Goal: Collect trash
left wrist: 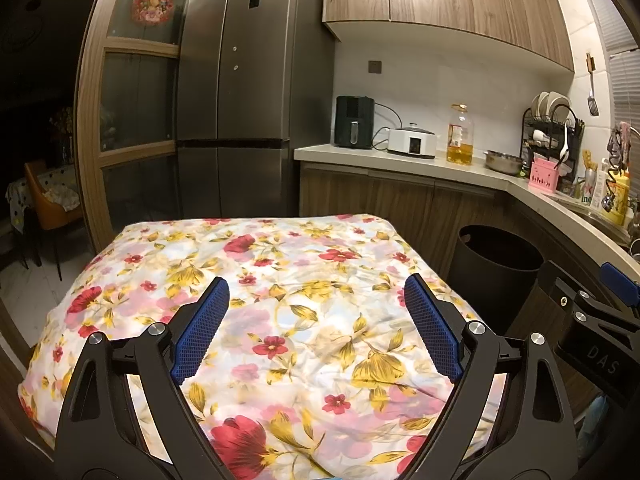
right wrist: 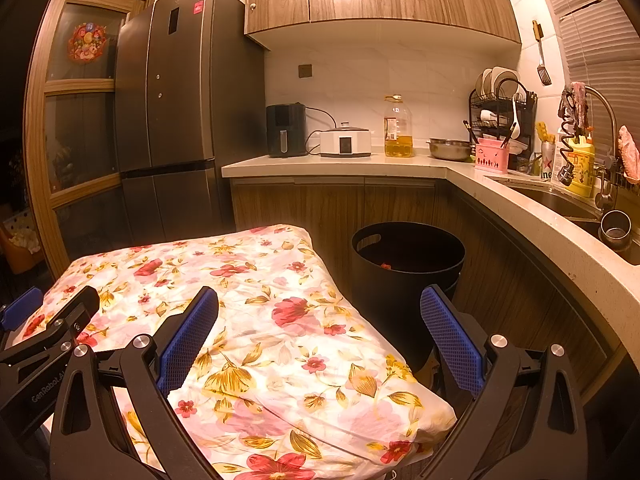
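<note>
Left gripper (left wrist: 316, 300): jaws spread wide, nothing between the blue pads (left wrist: 200, 330); it hangs above the flowered cloth (left wrist: 280, 320) that covers the table, with the cloth filling the view ahead of it and beneath it.

Right gripper (right wrist: 320, 312): likewise released, jaws wide apart and empty; its left finger sits over the cloth's right portion, its right finger (right wrist: 454, 344) beyond the cloth's edge, in front of the bin.

The two grippers lie side by side; each shows at the margin of the other's view, the right one at the far right edge of the left wrist view (left wrist: 592, 320), the left one at the far left edge of the right wrist view (right wrist: 44, 332).

Black trash bin (right wrist: 404, 292): stands on the floor ahead and slightly right of the right gripper, just beside the table's right edge and against the lower cabinets (right wrist: 340, 208); from the left gripper it lies ahead and well to the right (left wrist: 496, 264); upright, open-topped, with a small red item (right wrist: 386, 266) visible inside; what that item is cannot be told.

Cloth surface: wrinkled, no loose item discernible on it in either view.

Beyond both grippers: a dark refrigerator (left wrist: 240, 92) ahead left; a countertop (right wrist: 360, 164) ahead carrying an air fryer (right wrist: 286, 130), a white cooker (right wrist: 346, 142), an oil bottle (right wrist: 398, 128) and a metal bowl (right wrist: 450, 149); a dish rack (right wrist: 500, 108) and a sink (right wrist: 560, 200) to the far right.
</note>
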The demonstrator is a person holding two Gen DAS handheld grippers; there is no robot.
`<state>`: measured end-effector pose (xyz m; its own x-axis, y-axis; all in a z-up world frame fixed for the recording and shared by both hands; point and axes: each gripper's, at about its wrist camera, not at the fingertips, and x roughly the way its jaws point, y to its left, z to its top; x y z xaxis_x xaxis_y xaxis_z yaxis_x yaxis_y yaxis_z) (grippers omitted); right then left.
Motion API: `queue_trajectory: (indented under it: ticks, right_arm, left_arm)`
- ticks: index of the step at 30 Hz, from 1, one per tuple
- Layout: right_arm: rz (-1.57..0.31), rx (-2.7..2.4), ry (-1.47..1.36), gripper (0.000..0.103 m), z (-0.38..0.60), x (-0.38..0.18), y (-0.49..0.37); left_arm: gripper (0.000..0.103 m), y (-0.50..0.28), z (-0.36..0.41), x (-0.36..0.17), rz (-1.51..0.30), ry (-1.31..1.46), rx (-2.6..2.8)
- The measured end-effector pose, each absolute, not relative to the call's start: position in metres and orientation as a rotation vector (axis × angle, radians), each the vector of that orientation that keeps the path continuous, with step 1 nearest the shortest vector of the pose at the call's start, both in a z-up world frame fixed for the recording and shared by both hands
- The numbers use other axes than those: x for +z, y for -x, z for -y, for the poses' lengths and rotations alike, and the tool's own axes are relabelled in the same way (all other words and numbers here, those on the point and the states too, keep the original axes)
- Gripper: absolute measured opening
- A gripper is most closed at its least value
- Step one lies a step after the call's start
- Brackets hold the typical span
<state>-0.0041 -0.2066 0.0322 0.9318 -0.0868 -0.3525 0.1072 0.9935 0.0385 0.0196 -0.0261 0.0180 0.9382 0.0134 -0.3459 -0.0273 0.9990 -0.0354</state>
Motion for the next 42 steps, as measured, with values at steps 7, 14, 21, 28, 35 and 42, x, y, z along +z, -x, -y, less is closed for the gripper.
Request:
queue_trajectory:
  ticks: [7,14,21,28,35,42]
  right_arm:
    - [-0.358,-0.099,-0.058,0.097,0.2077,0.032,0.0044]
    - [-0.357,-0.099,-0.059,0.097,0.2077,0.0319,0.0047]
    - [-0.359,-0.098,-0.062,0.097,0.207,0.0314,0.0059]
    - [-0.359,-0.098,-0.064,0.097,0.2078,0.0311,0.0061]
    - [-0.358,-0.098,-0.064,0.097,0.2074,0.031,0.0062]
    - [-0.357,-0.098,-0.065,0.097,0.2066,0.0307,0.0066]
  left_arm:
    - [0.087,-0.0187,0.0263,0.0179,-0.351,0.041,0.019]
    - [0.087,-0.0174,0.0269,0.0176,-0.349,0.039,0.021]
    - [0.088,-0.0157,0.0272,0.017,-0.349,0.039,0.025]
    - [0.088,-0.0154,0.0271,0.0168,-0.348,0.039,0.026]
    - [0.09,-0.0152,0.0269,0.0169,-0.345,0.037,0.026]
    - [0.091,-0.0119,0.0272,0.0189,-0.34,0.044,0.032]
